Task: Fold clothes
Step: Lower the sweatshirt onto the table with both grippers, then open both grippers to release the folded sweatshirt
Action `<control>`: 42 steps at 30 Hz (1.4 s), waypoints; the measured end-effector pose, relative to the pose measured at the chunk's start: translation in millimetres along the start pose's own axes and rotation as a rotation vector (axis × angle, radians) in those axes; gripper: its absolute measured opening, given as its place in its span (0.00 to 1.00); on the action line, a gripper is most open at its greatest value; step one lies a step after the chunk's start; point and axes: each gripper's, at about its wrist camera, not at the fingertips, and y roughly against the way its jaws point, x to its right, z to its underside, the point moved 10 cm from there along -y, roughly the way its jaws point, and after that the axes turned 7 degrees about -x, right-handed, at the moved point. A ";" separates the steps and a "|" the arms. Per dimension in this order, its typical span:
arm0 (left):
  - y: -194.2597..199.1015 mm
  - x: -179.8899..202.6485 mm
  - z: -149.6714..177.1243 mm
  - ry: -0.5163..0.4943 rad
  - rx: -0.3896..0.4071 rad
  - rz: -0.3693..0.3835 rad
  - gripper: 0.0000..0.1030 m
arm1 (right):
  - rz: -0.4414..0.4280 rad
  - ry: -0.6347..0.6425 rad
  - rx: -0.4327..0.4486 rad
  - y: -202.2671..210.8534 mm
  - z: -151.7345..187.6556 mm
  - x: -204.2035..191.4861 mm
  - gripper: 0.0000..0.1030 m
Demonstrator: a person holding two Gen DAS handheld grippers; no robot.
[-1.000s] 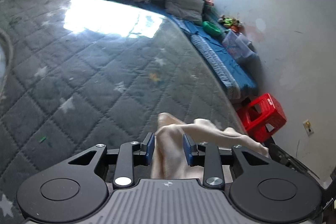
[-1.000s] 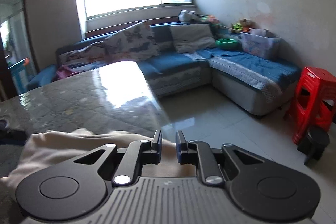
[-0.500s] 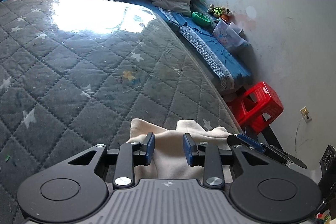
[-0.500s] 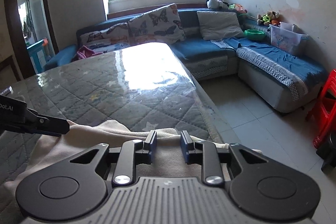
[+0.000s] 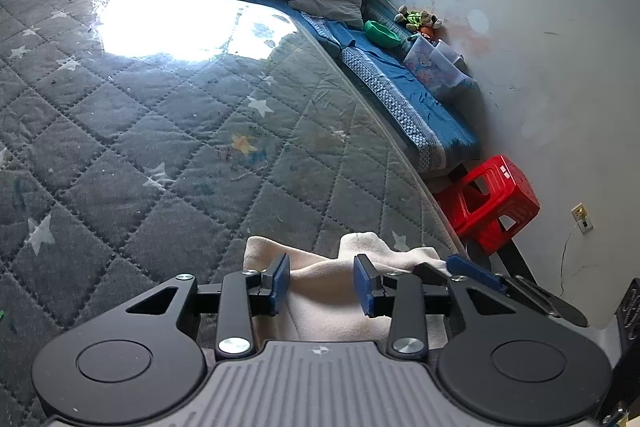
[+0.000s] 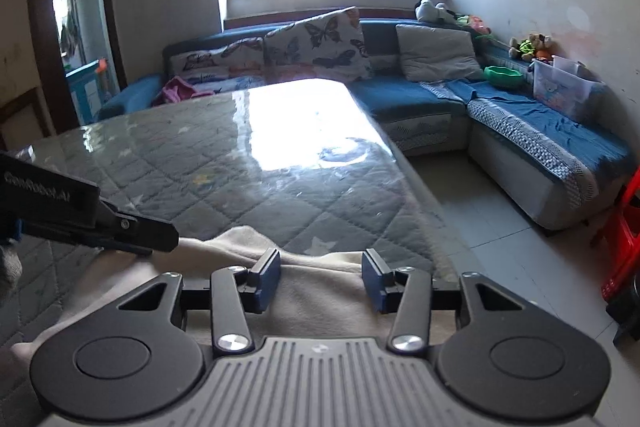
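While the cream garment (image 5: 320, 291) lies rumpled on the quilted mattress (image 5: 168, 131) at its near right corner, both claws sit spread over it: left gripper (image 5: 322, 281) and right gripper (image 6: 320, 279), cloth at 6 o'clock, long axis unclear

From my right wrist view I can read only one text: "GenRobot.AI", pale and blurred, on the black body of the left hand-held gripper (image 6: 48, 193). I can read nothing else.
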 end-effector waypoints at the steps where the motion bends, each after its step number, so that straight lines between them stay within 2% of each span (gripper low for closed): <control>1: 2.1 0.6 0.4 -0.004 0.004 -0.001 0.37 | 0.002 0.004 -0.004 -1.9 -0.1 -0.7 0.45; 7: 16.1 6.4 4.9 -0.033 0.030 -0.003 0.42 | 0.002 0.010 0.019 19.7 4.1 -0.8 0.49; 20: 36.9 15.2 56.0 -0.152 0.040 -0.054 0.47 | 0.002 0.077 -0.006 51.6 45.0 -25.8 0.55; 30: 43.6 8.3 85.1 -0.244 0.075 -0.151 0.54 | 0.020 0.067 0.011 83.9 72.9 -28.9 0.60; 35: 45.0 -1.7 88.6 -0.229 0.079 -0.173 0.54 | 0.032 0.046 0.025 100.1 83.9 -25.7 0.61; 42: 47.9 -10.0 91.9 -0.205 0.087 -0.194 0.58 | 0.070 -0.002 0.043 117.3 92.9 -1.1 0.62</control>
